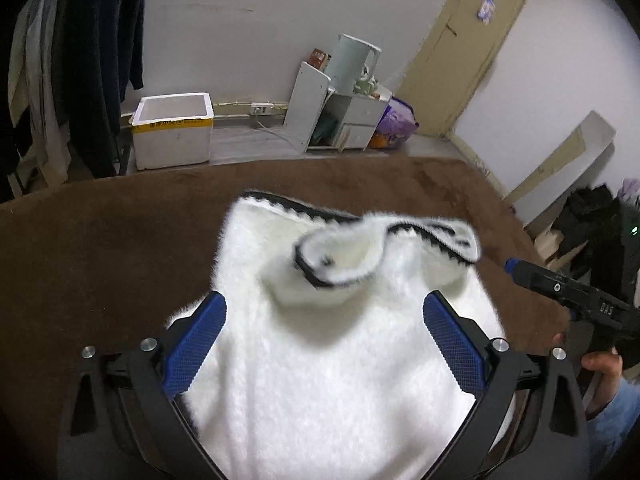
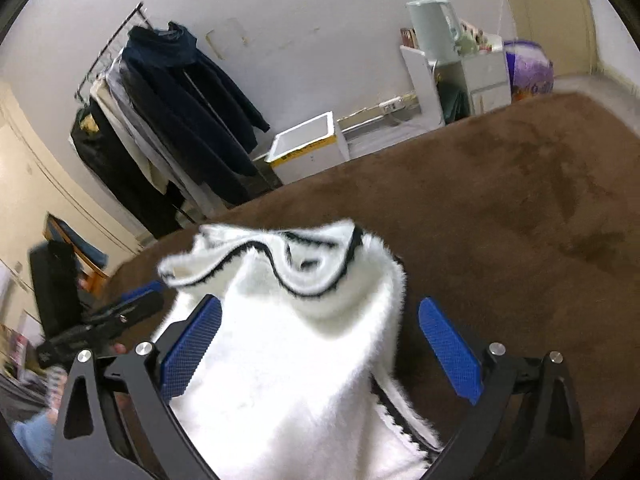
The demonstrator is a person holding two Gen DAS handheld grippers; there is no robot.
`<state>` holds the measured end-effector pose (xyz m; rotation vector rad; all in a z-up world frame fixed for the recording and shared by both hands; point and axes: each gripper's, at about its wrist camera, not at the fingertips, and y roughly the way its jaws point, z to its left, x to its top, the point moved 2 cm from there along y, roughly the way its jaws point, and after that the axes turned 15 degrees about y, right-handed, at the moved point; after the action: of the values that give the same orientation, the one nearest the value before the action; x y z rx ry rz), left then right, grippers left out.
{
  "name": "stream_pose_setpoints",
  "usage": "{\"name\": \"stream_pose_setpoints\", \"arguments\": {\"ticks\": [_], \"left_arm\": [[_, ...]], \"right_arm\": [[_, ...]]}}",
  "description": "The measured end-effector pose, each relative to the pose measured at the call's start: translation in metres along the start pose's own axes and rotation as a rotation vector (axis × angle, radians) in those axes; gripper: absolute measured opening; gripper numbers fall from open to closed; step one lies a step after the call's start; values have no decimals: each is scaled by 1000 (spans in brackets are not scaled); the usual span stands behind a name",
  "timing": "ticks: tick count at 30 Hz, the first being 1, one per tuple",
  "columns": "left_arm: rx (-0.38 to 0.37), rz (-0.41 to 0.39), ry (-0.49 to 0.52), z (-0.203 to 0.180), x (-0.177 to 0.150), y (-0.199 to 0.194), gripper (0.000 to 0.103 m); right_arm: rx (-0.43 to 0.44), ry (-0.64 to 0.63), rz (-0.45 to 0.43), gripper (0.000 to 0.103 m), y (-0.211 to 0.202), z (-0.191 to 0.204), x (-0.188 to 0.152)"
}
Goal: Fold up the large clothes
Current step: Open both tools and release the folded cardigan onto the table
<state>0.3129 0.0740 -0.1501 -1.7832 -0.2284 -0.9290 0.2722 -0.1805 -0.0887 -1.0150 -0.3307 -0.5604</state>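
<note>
Both pairs of my fingers stand spread wide, gripping nothing. On my left gripper (image 1: 325, 332) the blue pads (image 1: 196, 344) sit to either side of the white fluffy garment (image 1: 320, 360), which fills the gap between them; whether the pads brush the pile I cannot tell. My right gripper (image 2: 320, 340) is just as far open: its left pad (image 2: 191, 346) is at the edge of the white garment (image 2: 288, 360), while the right pad (image 2: 448, 354) hangs over bare brown surface.

The garment lies on the brown plush bench (image 1: 100, 248), roughly in the middle of its near part. It is white and furry with a black zigzag trim (image 1: 304, 268) along its edges. At its far end a part is bunched and raised off the body of the cloth, curling over into a loop, with a trimmed strip (image 1: 432, 236) running off to the right in the left wrist view. In the right wrist view another trimmed edge (image 2: 400, 412) trails down the garment's right side.

From the left wrist camera my right gripper's black body (image 1: 572, 300) reaches in at the right edge, with my hand (image 1: 600, 364) behind it. From the right wrist camera the left gripper (image 2: 100, 328) shows blurred at the left.

Beyond the bench are a white foam box (image 1: 172, 132) with a yellow band, a small white cabinet (image 1: 340, 116) carrying a pale jug, a purple bag (image 1: 396, 124), a door (image 1: 472, 48), and dark clothes on a rack (image 2: 180, 120).
</note>
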Motion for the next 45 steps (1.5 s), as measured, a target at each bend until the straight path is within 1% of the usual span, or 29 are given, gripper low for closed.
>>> {"name": "stream_pose_setpoints", "arguments": {"ticks": [1, 2, 4, 6, 7, 8, 9, 11, 12, 13, 14, 16, 17, 21, 23, 25, 26, 28, 31, 33, 34, 38, 42, 45], "left_arm": [[9, 4, 16, -4, 0, 0, 96], [20, 11, 34, -8, 1, 0, 96], [21, 22, 60, -18, 2, 2, 96], [-1, 10, 65, -24, 2, 2, 96], [-10, 7, 63, -26, 1, 1, 96], [-23, 5, 59, -28, 1, 2, 96], [-38, 3, 48, -28, 1, 2, 96], [-61, 1, 34, -29, 0, 4, 96], [-79, 4, 30, -28, 1, 8, 96], [-90, 6, 30, -28, 0, 10, 96], [-103, 7, 25, -29, -1, 14, 96], [-132, 13, 5, -24, 0, 25, 96], [-127, 21, -3, -23, 0, 31, 96], [-39, 40, -14, -4, 9, 53, 96], [-40, 51, -78, 14, 15, 63, 96], [35, 65, -110, 27, 20, 67, 96], [50, 73, -130, 34, 21, 70, 96], [76, 102, -205, 52, 15, 78, 96], [80, 135, -284, 68, 1, 88, 96], [82, 133, -312, 72, -5, 90, 97], [83, 135, -316, 73, -5, 91, 97], [105, 145, -277, 67, -5, 89, 97], [104, 147, -280, 68, -6, 89, 97], [116, 148, -270, 66, -3, 88, 97]], "right_arm": [[-29, -41, -16, 98, -1, 6, -4], [-38, -68, -31, 98, -3, 10, -6], [-26, -120, -52, 98, -3, 20, -10], [-17, -167, -50, 97, -1, 28, -14], [-11, -184, -39, 92, 2, 32, -15], [5, -188, -13, 84, 7, 34, -16], [13, -185, 1, 80, 10, 33, -17], [26, -177, 24, 61, 16, 30, -19], [22, -176, 33, 56, 21, 28, -18], [18, -171, 43, 49, 26, 26, -18], [15, -160, 55, 46, 30, 24, -17], [4, -144, 56, 44, 36, 21, -16], [-11, -140, 51, 44, 39, 17, -13], [-65, -102, 14, 44, 51, 4, 2], [-89, -85, 21, 44, 62, -2, 10], [-120, -85, 35, 44, 73, -5, 15], [-137, -80, 48, 44, 79, -7, 16], [-166, -69, 68, 44, 91, -13, 15], [-192, -61, 111, 45, 108, -21, 7], [-189, -55, 115, 45, 112, -24, 4], [-186, -51, 115, 45, 113, -25, 4], [-187, -58, 119, 46, 115, -26, 6], [-187, -58, 117, 47, 114, -26, 6], [-184, -57, 107, 48, 110, -23, 7]]}}
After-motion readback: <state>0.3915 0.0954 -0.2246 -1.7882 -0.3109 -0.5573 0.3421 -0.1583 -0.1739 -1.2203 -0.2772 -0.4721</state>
